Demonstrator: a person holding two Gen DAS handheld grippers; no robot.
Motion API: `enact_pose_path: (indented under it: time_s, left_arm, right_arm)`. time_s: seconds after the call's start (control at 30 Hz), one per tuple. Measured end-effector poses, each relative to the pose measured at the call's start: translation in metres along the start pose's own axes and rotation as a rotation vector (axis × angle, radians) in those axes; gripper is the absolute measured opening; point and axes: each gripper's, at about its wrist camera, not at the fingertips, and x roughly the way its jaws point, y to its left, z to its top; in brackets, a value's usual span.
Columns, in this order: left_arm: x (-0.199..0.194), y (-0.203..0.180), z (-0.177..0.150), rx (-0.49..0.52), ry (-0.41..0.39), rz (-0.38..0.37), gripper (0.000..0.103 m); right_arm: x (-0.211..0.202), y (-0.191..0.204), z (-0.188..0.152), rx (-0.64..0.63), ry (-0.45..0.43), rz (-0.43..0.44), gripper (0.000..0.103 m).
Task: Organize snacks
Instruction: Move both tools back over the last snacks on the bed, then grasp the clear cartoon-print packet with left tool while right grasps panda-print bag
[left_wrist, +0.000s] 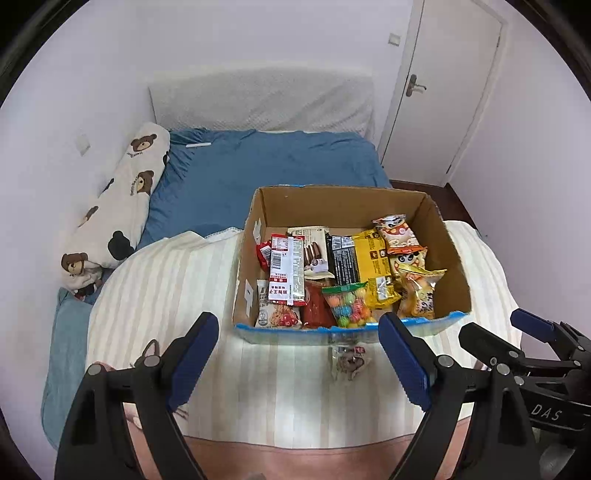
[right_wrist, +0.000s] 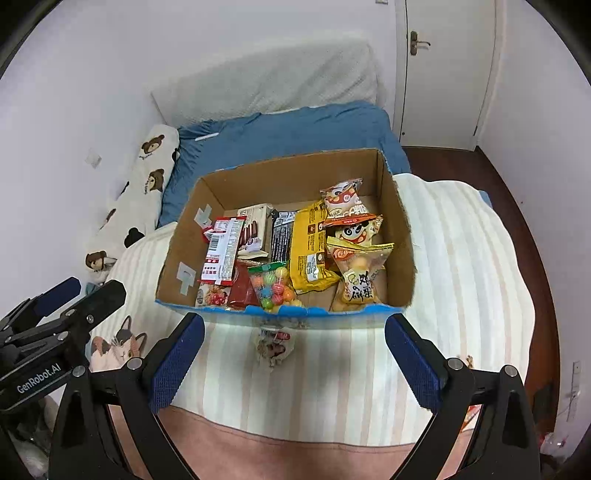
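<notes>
An open cardboard box (left_wrist: 452, 258) (right_wrist: 177, 243) sits on a striped blanket and holds several snack packets: a red-and-white packet (left_wrist: 286, 271) (right_wrist: 221, 251), a yellow bag (left_wrist: 375, 266) (right_wrist: 310, 247), a bag of coloured candy balls (left_wrist: 347, 304) (right_wrist: 273, 288). One small clear snack packet (left_wrist: 349, 362) (right_wrist: 275, 345) lies on the blanket just in front of the box. My left gripper (left_wrist: 299, 354) is open and empty, hovering near that packet. My right gripper (right_wrist: 295, 358) is open and empty, with the packet between its fingers' line.
The striped blanket (left_wrist: 207, 295) (right_wrist: 461, 258) covers the near end of a bed with a blue sheet (left_wrist: 258, 166). A bear-print bolster (left_wrist: 118, 206) lies along the left wall. A white door (left_wrist: 447, 92) stands at the right. Each gripper shows in the other's view (left_wrist: 532, 350) (right_wrist: 59, 314).
</notes>
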Motion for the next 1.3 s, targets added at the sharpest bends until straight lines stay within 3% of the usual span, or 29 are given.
enact_pose_path:
  time_s: [0.23, 0.4, 0.6, 0.83, 1.2, 1.23, 1.3]
  left_arm:
    - [-0.018, -0.005, -0.021, -0.020, -0.027, 0.009, 0.089]
    - [-0.004, -0.008, -0.050, -0.054, 0.032, -0.004, 0.089]
    - [0.047, -0.029, -0.081, -0.035, 0.169, -0.001, 0.089]
    - [0.118, -0.065, -0.093, 0.018, 0.305, 0.017, 0.089]
    - [0.187, -0.083, -0.081, 0.035, 0.417, 0.018, 0.089]
    - [0.190, -0.083, -0.080, 0.038, 0.421, 0.015, 0.089]
    - [0.196, -0.085, -0.078, 0.043, 0.424, 0.002, 0.089]
  right_arm:
    - [-0.024, -0.006, -0.019, 0.027, -0.031, 0.037, 0.100]
    - [-0.017, -0.044, -0.046, 0.132, -0.003, 0.057, 0.100]
    - [0.005, -0.126, -0.080, 0.224, 0.076, -0.076, 0.100]
    - [0.034, -0.188, -0.102, 0.077, 0.246, -0.221, 0.100]
    - [0.108, -0.198, -0.105, -0.211, 0.455, -0.307, 0.100]
    - [0.114, -0.200, -0.106, -0.207, 0.471, -0.295, 0.098]
    - [0.121, -0.208, -0.104, -0.147, 0.480, -0.251, 0.083]
